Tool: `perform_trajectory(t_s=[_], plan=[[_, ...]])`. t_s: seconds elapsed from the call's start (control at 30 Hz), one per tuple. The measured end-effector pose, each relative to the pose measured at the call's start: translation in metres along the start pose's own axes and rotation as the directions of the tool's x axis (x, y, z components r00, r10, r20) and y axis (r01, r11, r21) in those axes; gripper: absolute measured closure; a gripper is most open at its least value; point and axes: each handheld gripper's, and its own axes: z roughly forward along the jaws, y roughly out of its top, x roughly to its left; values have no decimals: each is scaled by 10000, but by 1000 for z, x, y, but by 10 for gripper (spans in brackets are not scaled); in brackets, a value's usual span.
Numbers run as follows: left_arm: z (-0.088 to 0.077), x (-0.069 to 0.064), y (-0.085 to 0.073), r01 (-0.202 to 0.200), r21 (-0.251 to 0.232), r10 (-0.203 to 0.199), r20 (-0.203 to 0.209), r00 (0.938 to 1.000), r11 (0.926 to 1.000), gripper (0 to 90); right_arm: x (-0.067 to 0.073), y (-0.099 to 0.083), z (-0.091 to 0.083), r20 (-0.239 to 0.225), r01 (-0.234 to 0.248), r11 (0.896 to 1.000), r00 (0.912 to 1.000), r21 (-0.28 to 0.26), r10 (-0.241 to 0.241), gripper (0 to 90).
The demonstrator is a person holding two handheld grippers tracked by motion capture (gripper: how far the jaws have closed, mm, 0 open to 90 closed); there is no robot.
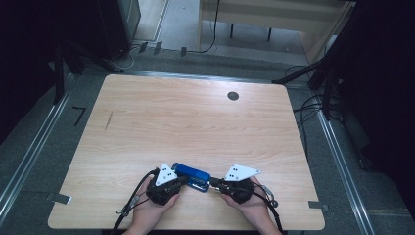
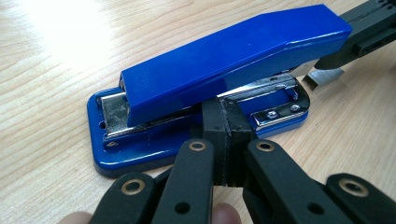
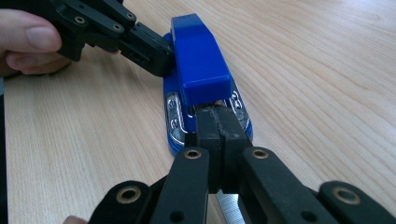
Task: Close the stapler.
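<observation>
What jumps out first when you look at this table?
A bright blue stapler near the front edge of the pale wooden table. Two black hand-held tools close in on it with jaws shut: the left gripper at its side, the right gripper at one end, under the lifted blue top.

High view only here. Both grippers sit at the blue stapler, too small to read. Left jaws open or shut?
Observer: Shut. The left gripper has its tips together, poking at the long side of the stapler, at the gap under its blue arm.
Operator: Right one?
Observer: The right gripper is shut too, tips at the stapler's front end, touching or nearly.
Operator: Holding anything?
Observer: A ridged silver strip shows just beneath its jaws; whether it's gripped, I cannot tell.
</observation>
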Motion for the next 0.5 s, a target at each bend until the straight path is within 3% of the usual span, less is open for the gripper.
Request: perform_trajectory(t_s=[0.5], plan=[[0, 0, 0, -64, -7, 64, -49, 10000, 10000, 900, 0, 8, -5, -22, -294, 9969, 9996, -730, 293, 900]])
